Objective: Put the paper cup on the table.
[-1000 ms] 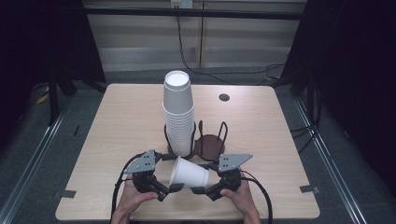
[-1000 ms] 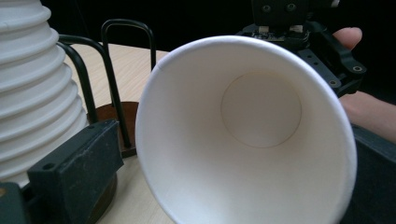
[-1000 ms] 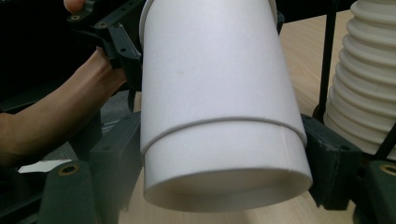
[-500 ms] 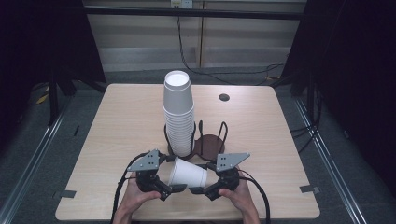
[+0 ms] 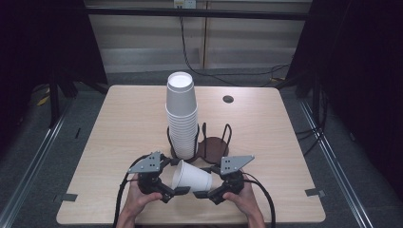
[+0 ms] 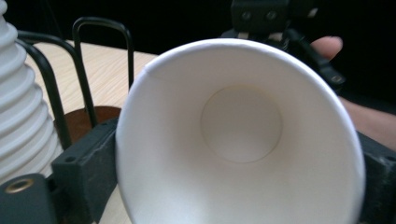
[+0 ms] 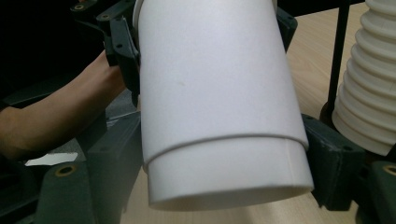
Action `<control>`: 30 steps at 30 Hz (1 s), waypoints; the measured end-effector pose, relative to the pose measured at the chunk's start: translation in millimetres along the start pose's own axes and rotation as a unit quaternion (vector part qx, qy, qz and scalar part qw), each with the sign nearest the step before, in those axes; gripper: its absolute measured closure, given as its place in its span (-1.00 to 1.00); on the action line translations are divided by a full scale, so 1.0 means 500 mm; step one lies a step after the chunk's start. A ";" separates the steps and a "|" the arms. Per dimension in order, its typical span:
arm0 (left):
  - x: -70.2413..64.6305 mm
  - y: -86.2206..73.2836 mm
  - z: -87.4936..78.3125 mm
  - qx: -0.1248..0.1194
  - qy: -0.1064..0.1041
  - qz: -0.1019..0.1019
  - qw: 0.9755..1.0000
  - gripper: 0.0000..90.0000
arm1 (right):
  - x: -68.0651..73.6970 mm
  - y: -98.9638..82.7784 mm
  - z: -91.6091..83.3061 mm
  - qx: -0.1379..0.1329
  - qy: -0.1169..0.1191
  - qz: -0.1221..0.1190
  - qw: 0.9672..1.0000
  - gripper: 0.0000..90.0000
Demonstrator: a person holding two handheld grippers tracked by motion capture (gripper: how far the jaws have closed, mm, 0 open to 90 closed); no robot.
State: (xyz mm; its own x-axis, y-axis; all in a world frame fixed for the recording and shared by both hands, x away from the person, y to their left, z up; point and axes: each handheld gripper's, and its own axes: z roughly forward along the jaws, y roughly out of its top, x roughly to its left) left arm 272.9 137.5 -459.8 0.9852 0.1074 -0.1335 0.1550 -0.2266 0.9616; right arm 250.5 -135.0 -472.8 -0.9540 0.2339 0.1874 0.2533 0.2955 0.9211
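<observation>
A white paper cup [image 5: 192,176] lies on its side in the air just above the table's near edge, between both grippers. Its mouth faces my left gripper [image 5: 178,190], whose jaws have just been closing and now press on the rim from both sides. In the left gripper view I look straight into the cup [image 6: 238,140]. My right gripper [image 5: 202,192] holds the base end. Its jaws have just been opening slightly, but in the right gripper view they still lie against the cup [image 7: 219,102] on both sides. A step line runs around the wall there.
A tall stack of white cups [image 5: 181,114] stands in a black wire holder [image 5: 227,135] with a brown base, just beyond the grippers. The same stack [image 6: 18,116] [image 7: 369,93] is close beside the held cup. A small dark hole [image 5: 228,99] marks the far table top.
The left gripper's jaws have drawn in onto the cup's rim. Both hands and the cup have kept their place.
</observation>
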 end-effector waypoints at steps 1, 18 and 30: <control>0.000 0.001 -0.001 -0.003 -0.004 0.000 1.000 -0.79 | 0.000 -0.001 -0.001 -0.003 -0.001 0.000 1.000 -0.52; 0.004 0.005 -0.014 -0.004 0.017 -0.006 1.000 -0.78 | 0.001 -0.008 -0.013 -0.032 -0.045 0.014 0.998 -0.70; 0.005 0.005 -0.029 0.013 0.050 -0.004 0.999 -0.77 | 0.005 -0.014 -0.034 -0.054 -0.107 0.010 0.993 -0.71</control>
State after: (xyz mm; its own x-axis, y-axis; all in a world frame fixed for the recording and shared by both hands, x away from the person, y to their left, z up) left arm 274.9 151.4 -454.3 0.9718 0.2058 -0.1152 0.1661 -0.2504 0.9538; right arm 243.5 -152.4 -472.7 -0.8903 0.4337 0.1389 0.2415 0.1910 0.9514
